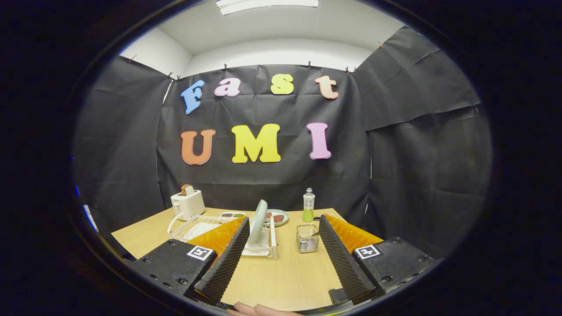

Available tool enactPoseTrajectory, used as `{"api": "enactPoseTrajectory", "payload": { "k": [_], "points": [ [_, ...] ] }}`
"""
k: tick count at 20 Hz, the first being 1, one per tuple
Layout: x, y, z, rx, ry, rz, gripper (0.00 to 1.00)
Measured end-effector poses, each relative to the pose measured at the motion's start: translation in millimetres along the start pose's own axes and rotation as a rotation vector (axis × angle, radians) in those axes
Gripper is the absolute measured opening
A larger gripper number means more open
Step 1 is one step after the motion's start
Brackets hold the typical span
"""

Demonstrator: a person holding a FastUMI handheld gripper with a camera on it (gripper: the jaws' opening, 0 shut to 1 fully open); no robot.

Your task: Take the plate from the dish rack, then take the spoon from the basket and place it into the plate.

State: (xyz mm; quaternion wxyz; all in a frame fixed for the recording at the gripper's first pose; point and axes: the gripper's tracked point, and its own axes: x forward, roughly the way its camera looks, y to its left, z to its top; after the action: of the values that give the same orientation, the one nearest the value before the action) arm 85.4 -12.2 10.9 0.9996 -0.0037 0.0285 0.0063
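- One plate (257,221), pale green, stands on edge in the dish rack (219,232), near the rack's right end, just ahead of the left finger's tip.
- One dish rack, white wire, on the table (285,272); no other dish seen standing in it.
- One basket (307,238), small clear wire cup, right of the rack, just beside the right finger's tip.
- One spoon (312,234) in the basket; handle barely visible, too small to tell more.
- Gripper (283,229) wide open, fingers well apart, holding nothing, touching nothing; the table shows between them.
- Fingertips (259,310) of a person's hand at the gripper's base.
- One toaster (188,203), white, with a slice of bread (186,189) sticking up, behind the rack's left end.
- One bottle (309,205), green drink, white cap, upright at the table's far edge.
- One flat dish (278,217) with brownish food behind the plate; another small one (232,215) behind the rack.
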Motion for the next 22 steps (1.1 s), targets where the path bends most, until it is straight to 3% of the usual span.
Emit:
{"api": "enactPoseTrajectory", "payload": {
  "k": [8,18,22],
  "points": [
    [135.3,17.4,1.6,0.035,0.227,0.017,1.00],
    [260.6,77.6,-3.7,-0.097,0.538,0.061,1.00],
    [297.1,81.3,-9.0,-0.168,0.623,-0.004,0.98]
  ]
}}
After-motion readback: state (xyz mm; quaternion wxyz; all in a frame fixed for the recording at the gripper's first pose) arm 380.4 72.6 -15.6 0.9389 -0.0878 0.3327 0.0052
